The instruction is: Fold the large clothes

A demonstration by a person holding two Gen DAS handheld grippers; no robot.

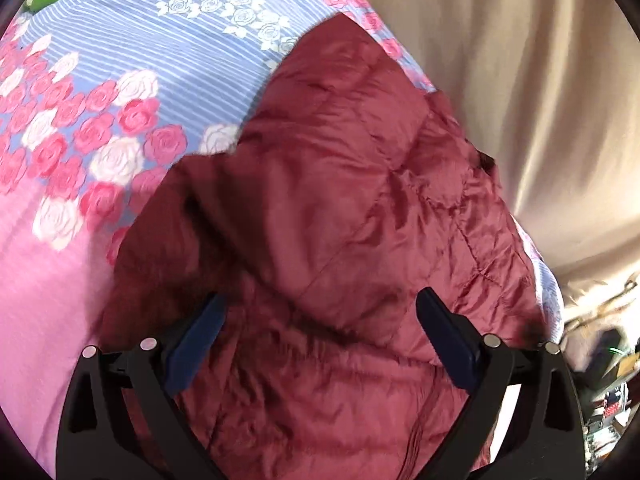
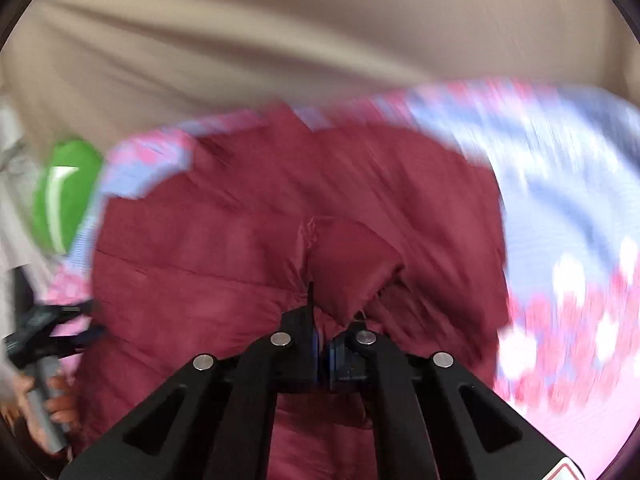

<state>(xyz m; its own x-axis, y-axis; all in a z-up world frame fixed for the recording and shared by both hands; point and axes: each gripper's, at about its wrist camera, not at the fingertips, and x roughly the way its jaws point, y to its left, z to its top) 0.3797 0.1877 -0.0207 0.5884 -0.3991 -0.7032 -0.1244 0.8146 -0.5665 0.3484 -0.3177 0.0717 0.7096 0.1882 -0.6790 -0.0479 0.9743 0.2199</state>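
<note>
A dark red quilted puffer jacket lies on a bed with a blue and pink rose-print sheet. My left gripper is open, its blue-padded fingers spread just above the jacket, holding nothing. In the right wrist view the jacket fills the middle, blurred by motion. My right gripper is shut on a raised fold of the jacket. The left gripper shows at the far left, held by a hand.
A beige curtain hangs behind the bed's far edge. A green object sits at the bed's corner. Cluttered items lie low beyond the bed's right side.
</note>
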